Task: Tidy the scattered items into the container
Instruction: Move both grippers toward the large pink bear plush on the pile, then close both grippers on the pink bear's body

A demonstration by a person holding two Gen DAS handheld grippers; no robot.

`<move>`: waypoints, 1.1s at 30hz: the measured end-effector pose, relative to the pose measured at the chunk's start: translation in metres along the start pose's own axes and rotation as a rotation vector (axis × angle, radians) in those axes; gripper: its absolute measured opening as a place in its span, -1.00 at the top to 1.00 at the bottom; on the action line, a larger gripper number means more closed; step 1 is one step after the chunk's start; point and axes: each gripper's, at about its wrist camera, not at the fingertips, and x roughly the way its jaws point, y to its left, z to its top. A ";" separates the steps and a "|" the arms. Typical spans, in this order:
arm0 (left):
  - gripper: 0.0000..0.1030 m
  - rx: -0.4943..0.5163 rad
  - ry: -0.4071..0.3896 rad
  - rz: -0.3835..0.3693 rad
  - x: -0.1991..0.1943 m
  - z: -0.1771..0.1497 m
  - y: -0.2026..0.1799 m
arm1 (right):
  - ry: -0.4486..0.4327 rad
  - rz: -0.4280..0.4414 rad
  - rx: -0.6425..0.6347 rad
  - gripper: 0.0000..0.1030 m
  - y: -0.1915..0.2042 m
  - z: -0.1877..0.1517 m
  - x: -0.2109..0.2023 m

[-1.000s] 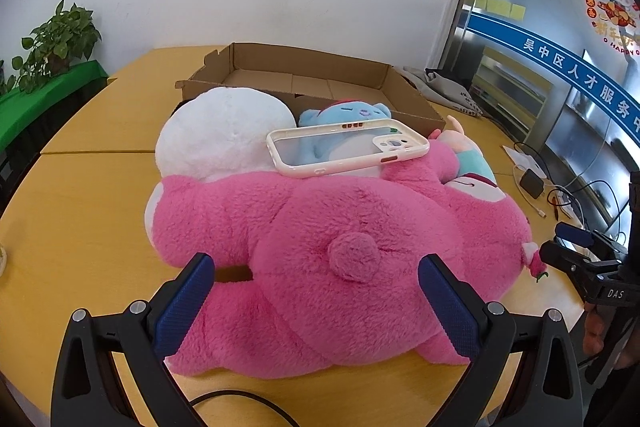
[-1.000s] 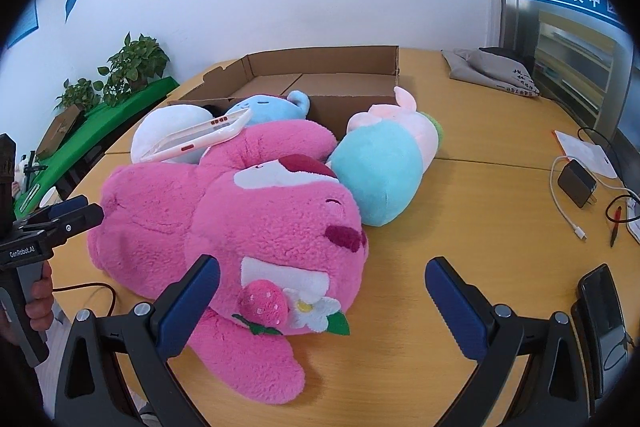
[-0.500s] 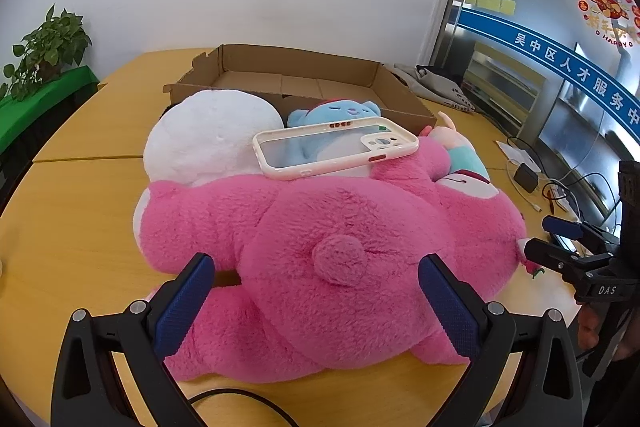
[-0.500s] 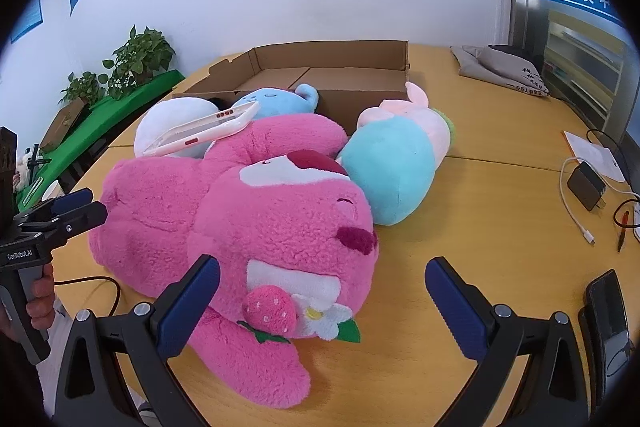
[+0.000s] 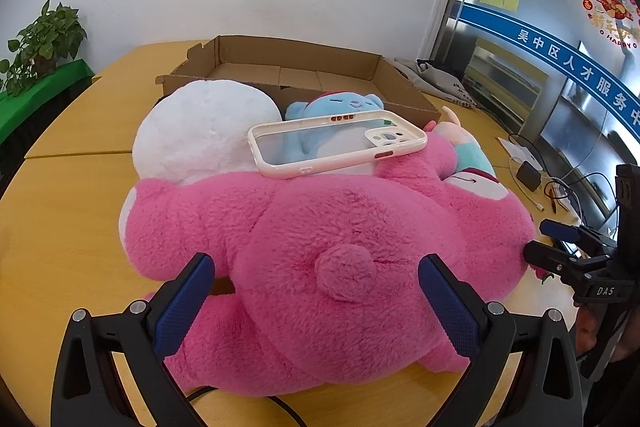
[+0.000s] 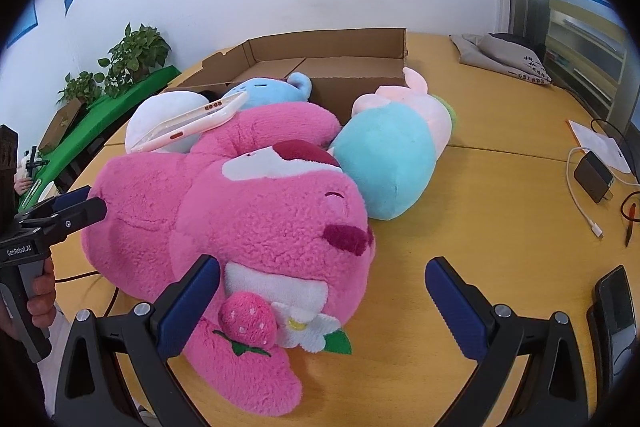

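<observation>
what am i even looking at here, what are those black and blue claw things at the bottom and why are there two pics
Each picture comes from a camera on a handheld two-finger gripper; a person holds one per hand. The left gripper views the big pink plush bear from behind; the right gripper views its face. Both are open and hold nothing. On the wooden table also lie a white plush, a small blue plush, a teal-and-pink plush and an open cardboard box. A phone case rests on the toys.

The pink bear (image 5: pixel 328 247) hides most of the teal toy (image 5: pixel 468 153). The phone (image 6: pixel 616 307) is cut off.
</observation>
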 end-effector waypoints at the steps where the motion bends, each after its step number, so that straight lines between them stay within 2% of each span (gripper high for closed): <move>1: -1.00 -0.005 -0.001 0.003 0.000 0.000 0.002 | 0.003 0.003 -0.003 -0.99 0.001 0.000 0.002; 13: -1.00 -0.028 0.010 -0.021 0.010 0.002 0.009 | 0.024 0.016 -0.014 -0.99 0.002 -0.003 0.007; 18: -1.00 -0.038 0.022 -0.027 0.011 -0.002 0.014 | 0.035 0.061 0.012 -0.99 0.003 0.000 0.015; 23: -1.00 -0.083 0.056 -0.067 0.024 -0.005 0.019 | 0.053 0.082 -0.016 -0.99 0.008 -0.002 0.030; 25: -0.99 -0.098 0.077 -0.087 0.030 -0.006 0.020 | 0.071 0.117 0.027 -0.98 0.001 -0.004 0.037; 27: -0.75 -0.110 0.096 -0.123 0.033 -0.008 0.022 | 0.091 0.163 0.060 -0.81 -0.004 -0.006 0.044; 28: -0.73 -0.109 0.097 -0.137 0.032 -0.009 0.022 | 0.090 0.169 0.059 -0.78 -0.004 -0.008 0.045; 30: -0.59 -0.088 0.092 -0.135 0.028 -0.010 0.020 | 0.073 0.165 0.035 -0.59 0.001 -0.009 0.041; 33: -0.36 -0.070 0.083 -0.138 0.022 -0.012 0.017 | 0.044 0.164 0.027 -0.39 0.007 -0.011 0.034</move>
